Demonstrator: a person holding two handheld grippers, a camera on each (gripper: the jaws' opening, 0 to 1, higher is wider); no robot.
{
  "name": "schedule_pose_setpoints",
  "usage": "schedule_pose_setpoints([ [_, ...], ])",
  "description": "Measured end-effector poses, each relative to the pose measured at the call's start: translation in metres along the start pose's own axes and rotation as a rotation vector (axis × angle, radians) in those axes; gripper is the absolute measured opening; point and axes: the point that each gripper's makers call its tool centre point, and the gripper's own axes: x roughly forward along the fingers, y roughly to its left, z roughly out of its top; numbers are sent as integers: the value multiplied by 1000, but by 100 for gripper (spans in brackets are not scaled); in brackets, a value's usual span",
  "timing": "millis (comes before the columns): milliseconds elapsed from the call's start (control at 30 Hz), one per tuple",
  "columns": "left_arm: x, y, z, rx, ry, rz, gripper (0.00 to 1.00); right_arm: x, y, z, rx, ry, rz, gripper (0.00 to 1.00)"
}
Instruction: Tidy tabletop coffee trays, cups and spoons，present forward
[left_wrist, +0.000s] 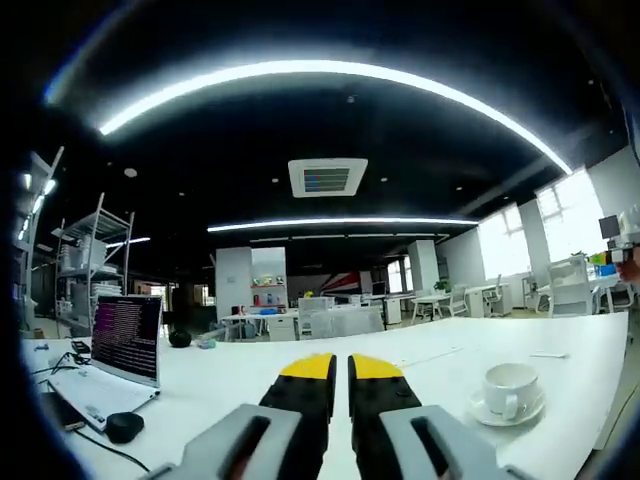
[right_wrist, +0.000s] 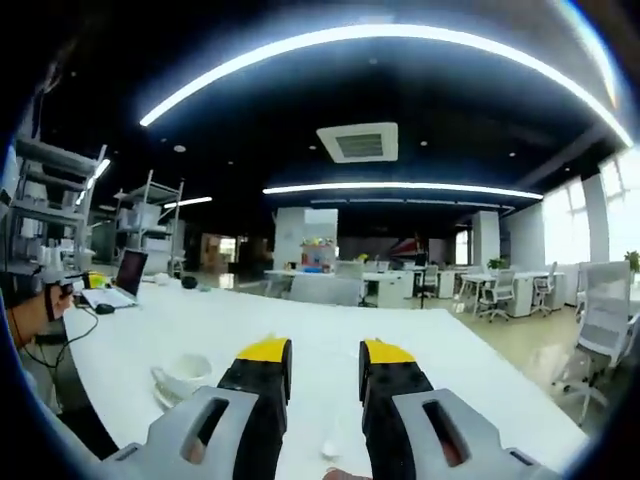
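Note:
A white coffee cup on a white saucer (left_wrist: 510, 393) stands on the white table (left_wrist: 420, 365), to the right of my left gripper (left_wrist: 342, 362). That gripper's yellow-tipped jaws are nearly together with nothing between them. A thin pale item, perhaps a spoon (left_wrist: 548, 354), lies beyond the cup. In the right gripper view the cup and saucer (right_wrist: 185, 378) sit just left of my right gripper (right_wrist: 325, 350), which is open and empty above the table (right_wrist: 330, 320). A small white object (right_wrist: 330, 450) lies low between its jaws; I cannot tell what it is.
An open laptop (left_wrist: 125, 340) with cables and a black mouse (left_wrist: 124, 427) occupies the table's left end; the laptop (right_wrist: 125, 275) appears far off from the right gripper. A person (right_wrist: 25, 310) is at the left edge. Desks and chairs (right_wrist: 500, 290) fill the office beyond.

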Motion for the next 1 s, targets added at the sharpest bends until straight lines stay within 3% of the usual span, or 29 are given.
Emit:
schedule_pose_setpoints([
  [200,-11,5,-9,2,0,67,8,-2,-9,-18,73,-30,-4,32],
  [367,-14,18,-30,-5,23,120,9,2,-11,-35,95,-42,-19,32],
  [500,-14,19,-48,-31,58,137,10,9,-7,-61,171,-25,-7,33],
  [633,-10,15,-48,-32,64,125,10,13,-5,-70,169,5,2,34],
  [1000,-3,17,-43,-36,42,120,10,16,-3,-73,165,10,2,35],
])
